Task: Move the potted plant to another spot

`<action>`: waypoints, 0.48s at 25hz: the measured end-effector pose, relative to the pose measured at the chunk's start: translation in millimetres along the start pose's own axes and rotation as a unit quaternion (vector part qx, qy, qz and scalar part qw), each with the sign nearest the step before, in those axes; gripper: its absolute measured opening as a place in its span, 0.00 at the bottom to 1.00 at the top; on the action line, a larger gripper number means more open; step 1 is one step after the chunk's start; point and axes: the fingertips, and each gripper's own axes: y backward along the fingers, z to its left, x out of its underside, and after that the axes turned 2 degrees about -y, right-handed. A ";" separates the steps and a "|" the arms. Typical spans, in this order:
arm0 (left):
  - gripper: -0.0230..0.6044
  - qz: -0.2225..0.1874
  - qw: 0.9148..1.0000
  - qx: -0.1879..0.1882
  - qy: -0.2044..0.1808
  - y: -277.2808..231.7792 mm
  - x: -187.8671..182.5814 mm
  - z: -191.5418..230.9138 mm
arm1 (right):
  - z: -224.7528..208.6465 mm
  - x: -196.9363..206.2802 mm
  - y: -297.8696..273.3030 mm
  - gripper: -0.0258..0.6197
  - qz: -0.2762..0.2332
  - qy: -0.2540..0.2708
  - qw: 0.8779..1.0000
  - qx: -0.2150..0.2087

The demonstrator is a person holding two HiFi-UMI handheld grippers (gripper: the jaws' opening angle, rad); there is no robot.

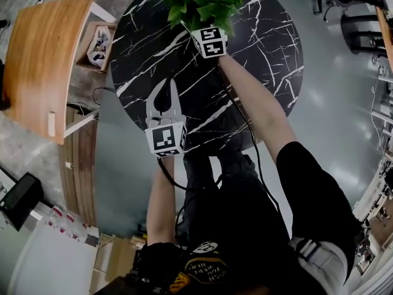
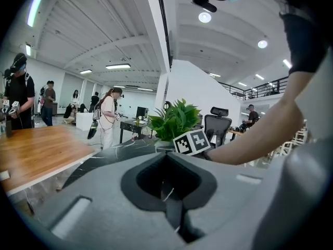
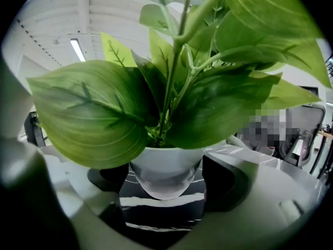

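Pinches potted plant (image 3: 166, 168) between right gripper (image 3: 165, 202) jaws, ready for lifting off desk (image 1: 264, 54); parks left gripper (image 1: 169, 86), jaws closed on nothing, clear.

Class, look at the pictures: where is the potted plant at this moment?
In the head view the potted plant is at the far edge of the black marble table, between the jaws of the right gripper.

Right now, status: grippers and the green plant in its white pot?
Left gripper shut, empty. Right gripper astride white-potted green plant, grip unclear. Black marble table, nothing blocking.
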 end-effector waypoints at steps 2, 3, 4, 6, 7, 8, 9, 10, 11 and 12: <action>0.04 0.005 1.000 0.006 -0.003 -8.5 2.7 -10.8 | -35.2 2.4 5.3 0.74 0.006 -0.002 1.000 0.027; 0.04 0.008 1.000 0.008 -0.003 -12.4 3.9 -15.7 | -52.1 4.1 8.9 0.74 0.008 -0.007 0.999 0.040; 0.04 0.010 1.000 0.010 -0.004 -15.7 4.4 -20.8 | -68.3 6.2 13.3 0.74 0.009 -0.012 0.999 0.051; 0.04 0.013 1.000 0.016 -0.009 -20.9 4.1 -32.0 | -99.4 12.0 24.2 0.74 0.010 -0.023 0.997 0.069; 0.04 0.014 1.000 0.020 -0.013 -22.8 3.8 -37.2 | -114.3 15.2 30.3 0.73 0.009 -0.026 0.997 0.076; 0.04 0.015 0.999 0.025 -0.018 -24.0 4.1 -42.2 | -129.0 18.4 37.4 0.73 0.009 -0.030 0.996 0.084; 0.04 0.018 0.999 0.030 -0.023 -24.7 4.9 -47.3 | -144.8 22.0 45.9 0.73 0.009 -0.032 0.995 0.093; 0.04 0.021 0.999 0.034 -0.026 -25.2 6.1 -52.7 | -161.8 26.5 55.9 0.73 0.010 -0.033 0.994 0.103; 0.04 0.024 0.999 0.038 -0.029 -25.8 7.6 -58.0 | -179.4 31.3 67.0 0.73 0.013 -0.034 0.993 0.114; 0.04 0.027 0.998 0.041 -0.031 -26.5 9.1 -63.3 | -196.3 36.3 79.2 0.73 0.016 -0.034 0.992 0.124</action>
